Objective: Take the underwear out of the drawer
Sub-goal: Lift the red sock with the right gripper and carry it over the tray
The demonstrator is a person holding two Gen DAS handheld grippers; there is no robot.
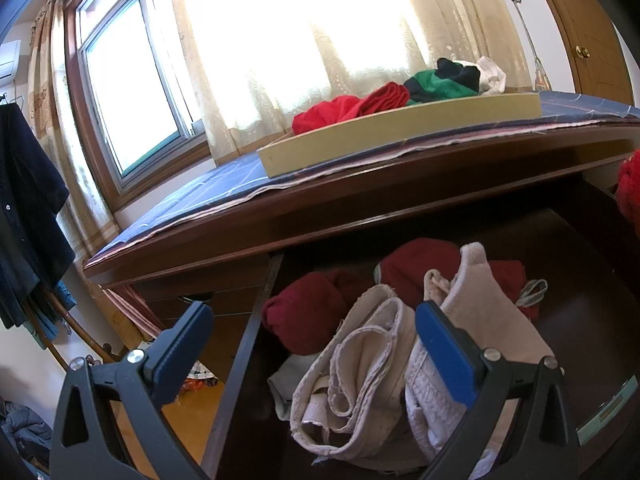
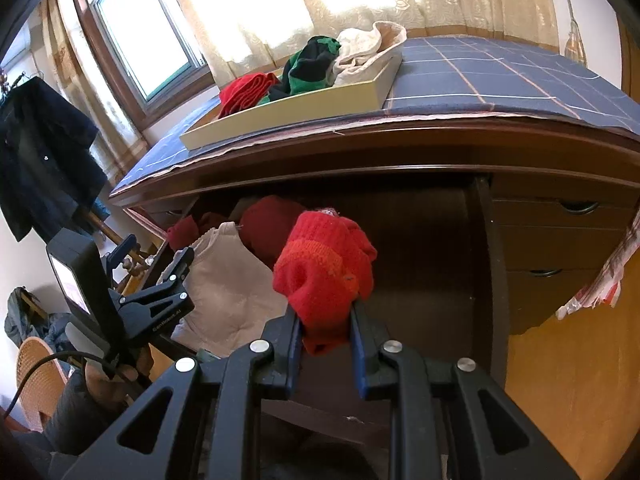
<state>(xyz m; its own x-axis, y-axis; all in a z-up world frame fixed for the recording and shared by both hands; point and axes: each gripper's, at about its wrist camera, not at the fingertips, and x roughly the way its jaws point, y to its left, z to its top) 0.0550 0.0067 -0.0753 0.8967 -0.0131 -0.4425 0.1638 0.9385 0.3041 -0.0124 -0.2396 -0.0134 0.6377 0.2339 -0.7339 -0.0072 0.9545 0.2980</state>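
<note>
- Right wrist view, nearest: my right tongs [image 2: 325, 330] are clenched on a red knitted piece [image 2: 325, 268], both blue pads pressing its lower end; it hangs above the open drawer [image 2: 494, 280].
- Right of this piece the drawer floor is dark and bare up to the right wall, so there is free room on that side.
- Left wrist view: my left tongs [image 1: 314, 326] stand released, wide apart, with nothing between the pads. The right pad is in front of the beige folded underwear [image 1: 360, 368]; the left pad is outside the drawer's left wall.
- Behind the beige pile lie dark red garments [image 1: 316, 316], close under the desk edge [image 1: 360, 216], which overhangs the back of the drawer.
- On top, a blue checked cloth [image 2: 480, 76] reaches the desk edge.
- Farther, a cream tray [image 2: 288, 114] on the cloth holds red, green-black and white pieces.
- Beyond are curtains [image 1: 280, 40] and a bright window [image 1: 128, 92].
</note>
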